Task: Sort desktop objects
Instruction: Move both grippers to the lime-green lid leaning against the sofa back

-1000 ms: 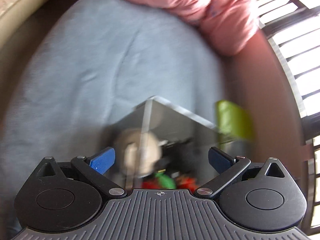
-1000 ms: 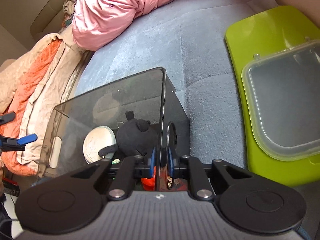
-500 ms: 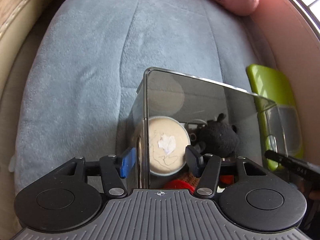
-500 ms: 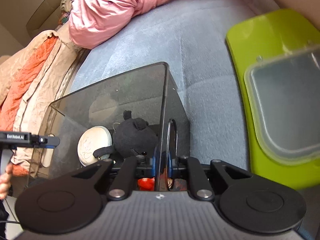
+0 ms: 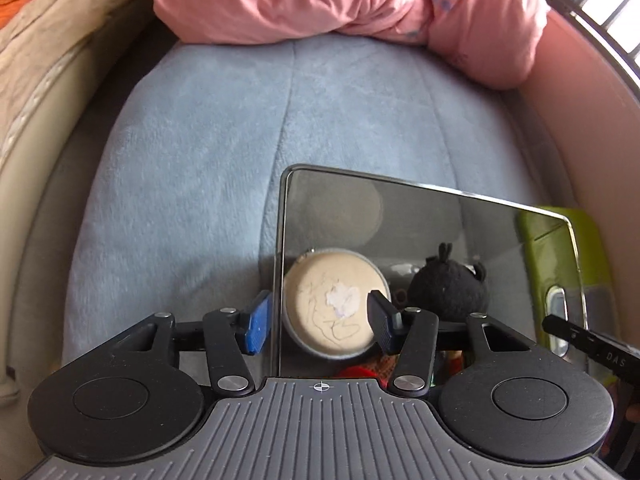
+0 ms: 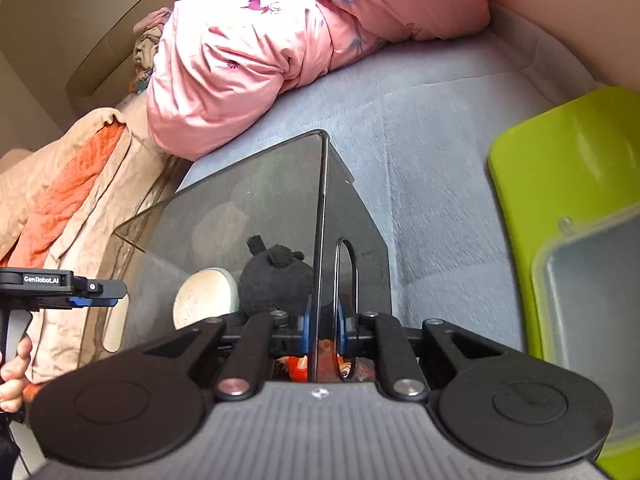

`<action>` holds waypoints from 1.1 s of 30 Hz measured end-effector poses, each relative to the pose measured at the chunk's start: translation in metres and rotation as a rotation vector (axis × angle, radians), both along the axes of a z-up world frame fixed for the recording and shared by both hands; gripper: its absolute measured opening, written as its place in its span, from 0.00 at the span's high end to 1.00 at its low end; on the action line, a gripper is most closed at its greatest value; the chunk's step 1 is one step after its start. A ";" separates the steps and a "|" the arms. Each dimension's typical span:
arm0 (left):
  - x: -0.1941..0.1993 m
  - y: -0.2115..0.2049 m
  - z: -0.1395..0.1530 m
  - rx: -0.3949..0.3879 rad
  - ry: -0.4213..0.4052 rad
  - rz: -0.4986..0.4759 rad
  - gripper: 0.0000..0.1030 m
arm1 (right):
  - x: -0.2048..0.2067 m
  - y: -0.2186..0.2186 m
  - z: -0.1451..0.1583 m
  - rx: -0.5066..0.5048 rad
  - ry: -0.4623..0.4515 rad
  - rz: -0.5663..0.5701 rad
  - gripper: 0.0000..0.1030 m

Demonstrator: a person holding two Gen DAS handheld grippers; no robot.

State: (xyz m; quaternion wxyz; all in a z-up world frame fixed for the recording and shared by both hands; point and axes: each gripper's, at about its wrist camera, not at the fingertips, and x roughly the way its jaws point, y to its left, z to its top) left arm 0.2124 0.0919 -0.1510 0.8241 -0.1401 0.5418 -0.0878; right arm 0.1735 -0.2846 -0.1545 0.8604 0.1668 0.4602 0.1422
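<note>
A smoky clear plastic box [image 5: 420,216] [image 6: 248,200] stands on a blue-grey plush blanket [image 5: 200,152]. It holds a round beige case [image 5: 334,304] [image 6: 206,298], a black plush toy [image 5: 450,286] [image 6: 276,280] and red items at the bottom. My left gripper [image 5: 318,320] is open and straddles the box's left wall, one finger outside and one inside. My right gripper [image 6: 322,334] is shut on the box's right wall beside its handle slot [image 6: 346,276].
A lime-green tray [image 6: 560,184] with a clear lidded container [image 6: 596,312] lies right of the box. A pink quilt [image 6: 280,40] is piled at the back. Beige and orange clothes [image 6: 64,200] lie at the left.
My left gripper has swung in to the box, narrowed, and come to straddle its left wall. The right gripper keeps its hold on the right wall; the box has shifted slightly.
</note>
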 end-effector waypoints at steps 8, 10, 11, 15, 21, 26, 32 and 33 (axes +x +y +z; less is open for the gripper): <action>-0.036 -0.012 0.056 0.084 -0.133 0.095 0.13 | -0.018 -0.051 -0.007 0.127 0.033 -0.131 0.45; -0.047 -0.034 0.082 -0.005 -0.185 0.011 0.09 | -0.045 -0.072 0.006 0.105 -0.014 -0.177 0.42; -0.050 -0.051 0.091 -0.094 -0.194 -0.048 0.08 | -0.059 -0.082 0.012 0.104 -0.032 -0.200 0.42; -0.054 -0.140 0.107 -0.419 -0.199 -0.300 0.01 | -0.123 -0.134 0.026 0.145 -0.083 -0.378 0.41; -0.072 -0.293 0.051 -0.498 -0.010 -0.498 0.00 | -0.201 -0.200 0.009 0.194 -0.099 -0.707 0.31; -0.095 -0.338 0.031 -0.371 0.070 -0.546 0.00 | -0.230 -0.240 -0.026 0.262 -0.010 -0.841 0.30; -0.099 -0.348 0.046 -0.267 0.026 -0.577 0.00 | -0.211 -0.264 -0.066 0.405 -0.029 -0.758 0.28; -0.098 -0.349 0.047 -0.258 0.027 -0.573 0.00 | -0.202 -0.270 -0.070 0.437 -0.034 -0.732 0.27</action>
